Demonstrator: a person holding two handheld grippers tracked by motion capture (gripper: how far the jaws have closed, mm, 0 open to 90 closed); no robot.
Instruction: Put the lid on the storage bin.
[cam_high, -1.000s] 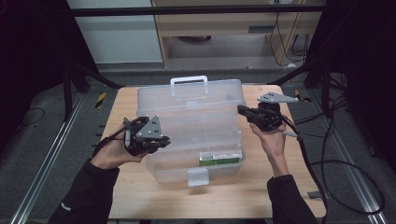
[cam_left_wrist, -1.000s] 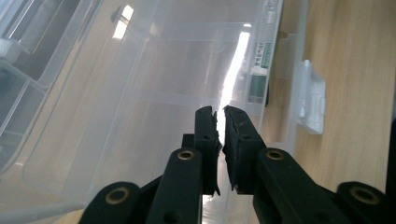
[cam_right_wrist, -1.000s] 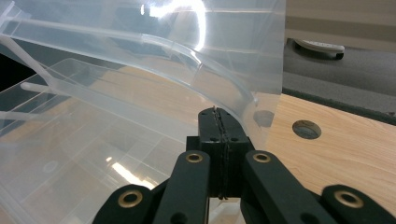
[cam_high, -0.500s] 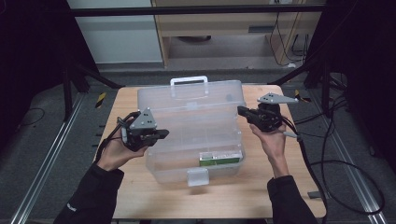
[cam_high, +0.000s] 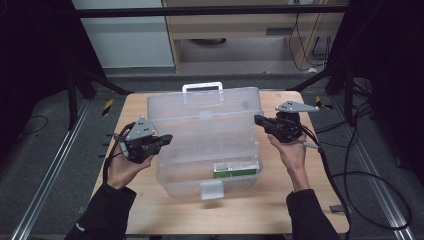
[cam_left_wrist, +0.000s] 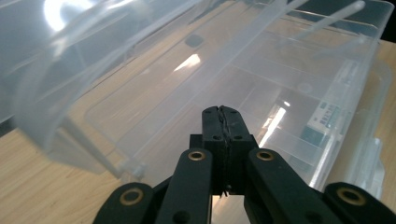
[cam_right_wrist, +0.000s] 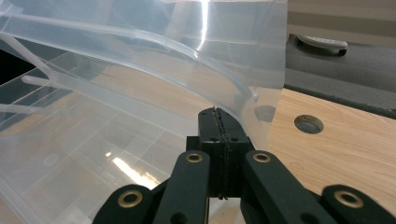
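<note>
Left gripper (cam_high: 162, 141) shifted outward to the clear box's (cam_high: 210, 135) left edge and dropped lower; jaws finished closing, nothing between them.

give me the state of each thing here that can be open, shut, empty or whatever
clear plastic compartment box: open, lid raised behind
white front latch: undone, hanging at the front wall
green and white carton: lying flat inside the box, front right
left gripper: shut, holding nothing
right gripper: shut, holding nothing
</note>
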